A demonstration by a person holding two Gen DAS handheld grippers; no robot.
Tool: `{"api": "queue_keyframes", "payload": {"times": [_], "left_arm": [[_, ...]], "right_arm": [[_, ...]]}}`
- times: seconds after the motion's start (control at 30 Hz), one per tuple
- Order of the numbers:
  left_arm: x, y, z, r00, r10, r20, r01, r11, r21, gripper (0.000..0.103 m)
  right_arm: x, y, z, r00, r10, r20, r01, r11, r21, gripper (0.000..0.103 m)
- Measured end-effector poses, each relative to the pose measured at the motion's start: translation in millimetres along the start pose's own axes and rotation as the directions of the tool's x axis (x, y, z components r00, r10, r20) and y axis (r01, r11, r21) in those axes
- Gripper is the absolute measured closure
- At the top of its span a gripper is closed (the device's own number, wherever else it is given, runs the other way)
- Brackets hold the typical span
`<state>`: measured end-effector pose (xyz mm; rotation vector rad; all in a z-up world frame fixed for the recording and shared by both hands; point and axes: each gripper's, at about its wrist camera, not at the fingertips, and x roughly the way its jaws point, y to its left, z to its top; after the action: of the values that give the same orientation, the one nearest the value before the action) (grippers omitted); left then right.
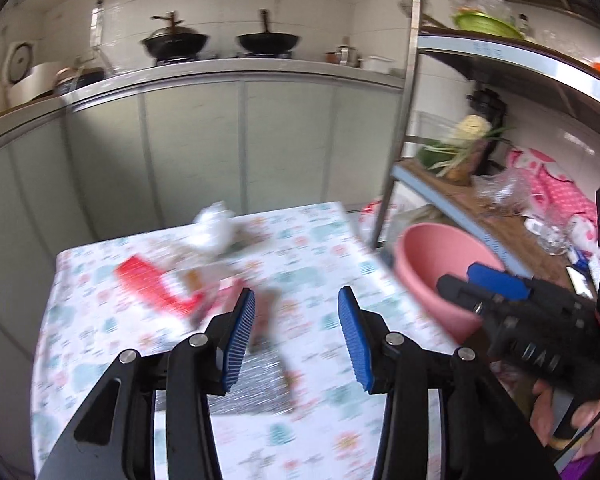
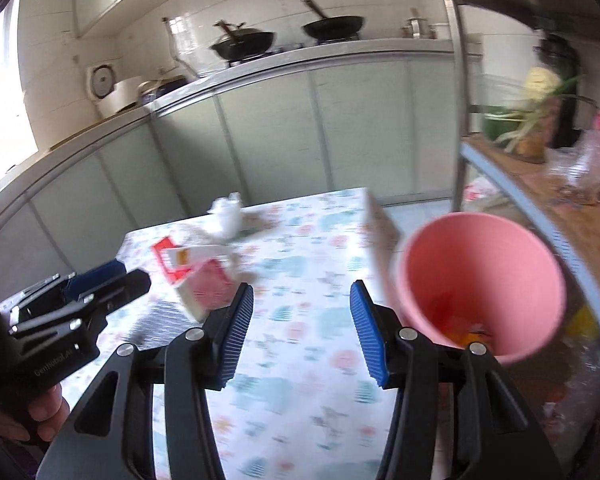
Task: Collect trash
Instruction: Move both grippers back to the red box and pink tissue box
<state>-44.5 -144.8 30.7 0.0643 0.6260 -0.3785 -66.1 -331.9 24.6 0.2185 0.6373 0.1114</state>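
- The left gripper (image 1: 296, 336) is hovering over the worktop (image 1: 332, 240), jaws spread wide, nothing between them.
- The right gripper (image 2: 302, 332) is hanging beside it, also wide and gripping nothing.
- Trash is sitting on the patterned cloth: a red wrapper (image 1: 152, 288), a pink packet (image 2: 212, 288) and a crumpled white tissue (image 2: 228, 216) toward the far edge, all blurred.
- The pink bin (image 2: 480, 280) is standing just off the worktop's right side, bits of litter showing inside.
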Motion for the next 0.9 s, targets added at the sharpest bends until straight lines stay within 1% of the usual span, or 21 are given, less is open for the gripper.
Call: {"api": "queue_keyframes", "payload": {"times": [0.1,0.17,0.23,0.3,0.37,0.43,0.53,0.57,0.63,0.7,0.77,0.83,0.87,0.9], "left_arm": [[-9.8,38.2,-12.3,0.999,0.049,-0.01,-0.05,0.998,-0.042,0.06],[-12.2,63.2,-17.5,0.998,0.062,-0.02,-0.063,0.994,-0.084,0.06],[-9.2,83.0,-19.3,0.995,0.089,-0.036,-0.093,0.989,-0.116,0.06],[-2.9,101.1,-16.9,0.993,0.102,-0.064,-0.111,0.981,-0.156,0.06],[5.4,119.7,-11.9,0.991,0.09,-0.097,-0.109,0.971,-0.213,0.06],[19.5,137.3,-2.3,0.988,0.071,-0.137,-0.108,0.954,-0.28,0.06],[41.5,152.1,8.5,0.982,0.036,-0.184,-0.103,0.925,-0.365,0.058],[52.0,157.8,13.3,0.978,0.028,-0.209,-0.111,0.91,-0.399,0.054],[70.5,164.8,19.6,0.97,0.014,-0.243,-0.127,0.881,-0.455,0.054],[88.3,170.9,24.4,0.961,0.002,-0.278,-0.146,0.855,-0.498,0.054],[108.2,176.5,29.6,0.947,0.022,-0.32,-0.195,0.831,-0.521,0.054],[122.7,180.2,32.3,0.934,0.045,-0.355,-0.238,0.819,-0.522,0.054],[131.9,181.3,33.1,0.921,0.062,-0.384,-0.271,0.81,-0.521,0.054],[137.1,182.8,33.0,0.913,0.078,-0.399,-0.294,0.805,-0.515,0.054]], "right_arm": [[17.8,23.7,2.8,0.998,0.062,-0.027,-0.063,0.998,-0.027,0.052],[27.5,34.2,4.2,0.995,0.089,-0.042,-0.09,0.995,-0.04,0.052],[40.6,47.4,5.0,0.991,0.119,-0.062,-0.122,0.991,-0.049,0.052],[53.8,57.6,5.9,0.987,0.146,-0.074,-0.149,0.988,-0.041,0.052],[66.4,64.1,6.1,0.985,0.158,-0.073,-0.159,0.987,-0.014,0.052],[78.2,65.9,3.2,0.982,0.169,-0.085,-0.168,0.986,0.016,0.052],[94.1,70.7,-1.5,0.98,0.163,-0.115,-0.162,0.987,0.018,0.052],[98.4,72.3,-2.5,0.979,0.158,-0.125,-0.158,0.987,0.014,0.052],[105.5,75.3,-2.1,0.976,0.164,-0.141,-0.165,0.986,0.008,0.051],[111.1,79.2,-3.0,0.974,0.166,-0.151,-0.167,0.986,0.005,0.047],[116.3,81.7,-4.2,0.974,0.163,-0.156,-0.165,0.986,0.001,0.046],[124.2,83.7,-6.3,0.973,0.161,-0.168,-0.162,0.987,0.01,0.046],[126.5,84.4,-6.7,0.971,0.166,-0.173,-0.166,0.986,0.013,0.046],[129.6,86.3,-6.6,0.97,0.17,-0.176,-0.17,0.985,0.014,0.046]]}}
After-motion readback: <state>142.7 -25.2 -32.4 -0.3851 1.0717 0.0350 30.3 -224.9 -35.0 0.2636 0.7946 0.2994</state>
